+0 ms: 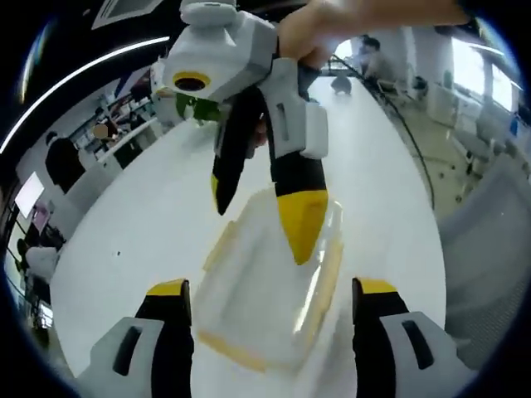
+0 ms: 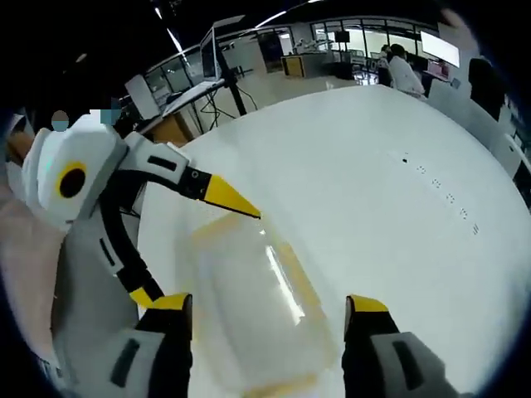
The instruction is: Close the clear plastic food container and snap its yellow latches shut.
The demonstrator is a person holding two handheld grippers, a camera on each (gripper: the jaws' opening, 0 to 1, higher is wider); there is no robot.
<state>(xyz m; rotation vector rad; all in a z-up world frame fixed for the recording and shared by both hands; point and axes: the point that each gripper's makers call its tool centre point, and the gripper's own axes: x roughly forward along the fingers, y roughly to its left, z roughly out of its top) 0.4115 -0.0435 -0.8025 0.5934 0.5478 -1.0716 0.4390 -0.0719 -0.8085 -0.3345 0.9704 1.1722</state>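
Note:
The clear plastic container [image 1: 257, 303] lies on the white table [image 1: 141, 224], with pale yellow latches [image 1: 325, 286] along its edges. My left gripper [image 1: 271, 290] is open, and the container's near end lies between its jaws. My right gripper [image 1: 260, 211] comes in from above, also open, with one yellow fingertip [image 1: 303, 225] down on the container's lid. In the right gripper view the container [image 2: 257, 307] sits between my right gripper's [image 2: 267, 304] open jaws. There my left gripper [image 2: 189, 249] reaches in from the left, one fingertip [image 2: 231, 197] at the far edge. I cannot tell whether the latches are snapped.
The long white table [image 2: 373, 166] runs on well beyond the container. A grey chair [image 1: 489, 240] stands by the table's right side. People sit at the table's far end [image 1: 377, 58], and desks and monitors [image 2: 207, 54] stand behind it.

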